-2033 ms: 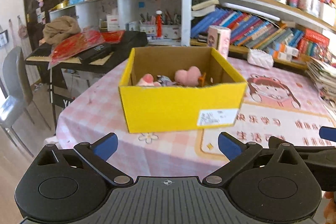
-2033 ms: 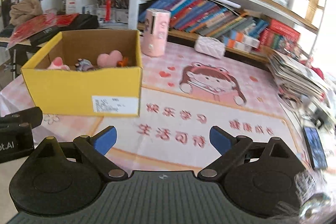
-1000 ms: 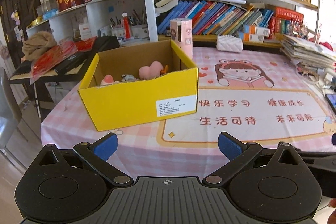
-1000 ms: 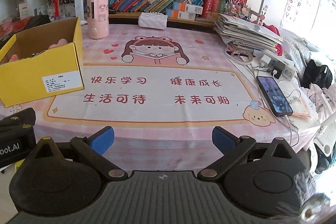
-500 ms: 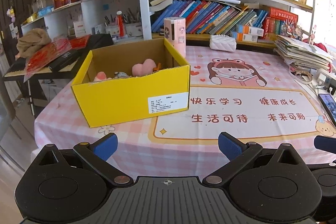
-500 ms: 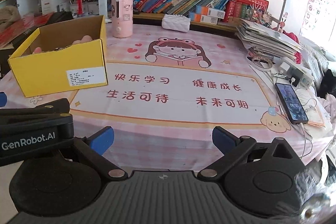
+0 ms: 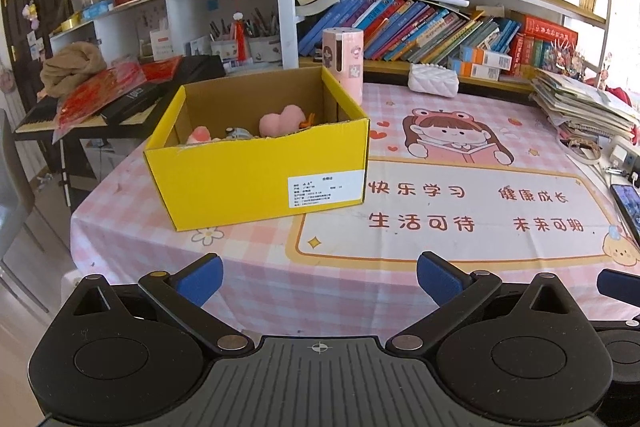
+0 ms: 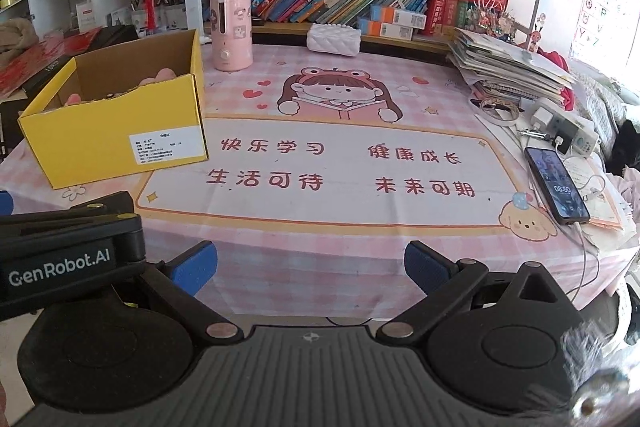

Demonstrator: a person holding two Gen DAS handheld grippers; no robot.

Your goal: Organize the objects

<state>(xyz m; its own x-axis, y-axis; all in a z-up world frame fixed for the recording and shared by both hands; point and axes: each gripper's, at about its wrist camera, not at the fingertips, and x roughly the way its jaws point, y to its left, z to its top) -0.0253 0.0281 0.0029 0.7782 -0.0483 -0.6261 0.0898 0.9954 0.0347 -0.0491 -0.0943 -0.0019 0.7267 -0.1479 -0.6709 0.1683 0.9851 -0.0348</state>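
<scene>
Both grippers pulled back, fingers (image 7: 200,277) spread empty, yellow box (image 7: 256,179) well ahead, left of centre.

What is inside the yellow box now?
In the yellow box: a pink heart plush, a smaller pink toy, a grey item, something orange. The front wall hides the bottom.

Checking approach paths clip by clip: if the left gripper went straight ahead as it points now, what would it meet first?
Probably the pink tablecloth at the table's near edge, not the yellow box, which sits left of centre. The left gripper is open and empty; depth is uncertain.
</scene>
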